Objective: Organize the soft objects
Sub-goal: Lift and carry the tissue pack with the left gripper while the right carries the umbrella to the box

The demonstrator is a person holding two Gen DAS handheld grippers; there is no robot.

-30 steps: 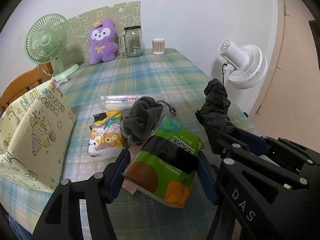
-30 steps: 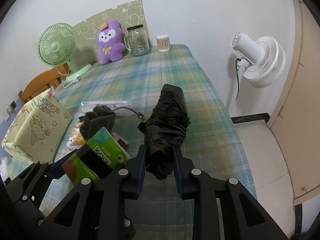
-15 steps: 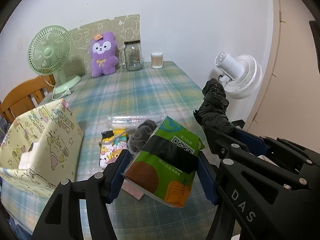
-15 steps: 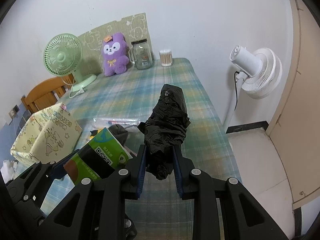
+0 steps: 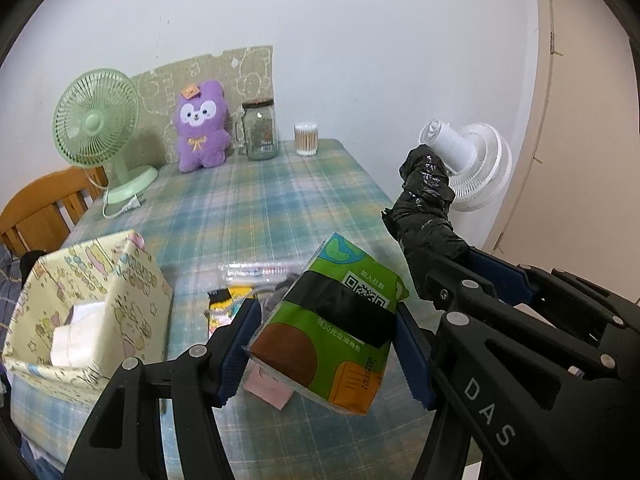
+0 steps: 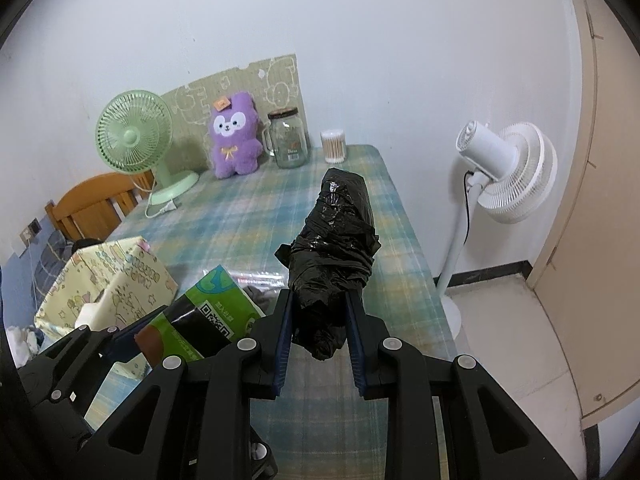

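My left gripper [image 5: 326, 334] is shut on a green tissue pack [image 5: 328, 324] and holds it above the plaid table [image 5: 256, 208]. My right gripper [image 6: 320, 320] is shut on a black plastic-bag roll [image 6: 336, 248], held in the air over the table's right side; the roll also shows in the left wrist view [image 5: 426, 204]. A yellow patterned fabric box [image 5: 92, 300] stands at the left with white soft things inside. A cartoon-print pouch [image 5: 226, 304] and a grey sock [image 5: 274, 300] lie on the table, partly hidden behind the tissue pack.
A green desk fan [image 5: 96, 124], a purple plush [image 5: 202, 128], a glass jar [image 5: 260, 130] and a cotton-swab tub [image 5: 306, 139] stand at the far edge. A white floor fan [image 6: 508, 168] stands right of the table. A wooden chair [image 5: 44, 208] is at the left. A pink note [image 5: 268, 390] lies near the front.
Both grippers have risen and drawn back from the table with their loads. The fabric box's open top now shows, and the sock and pouch look smaller and farther below.
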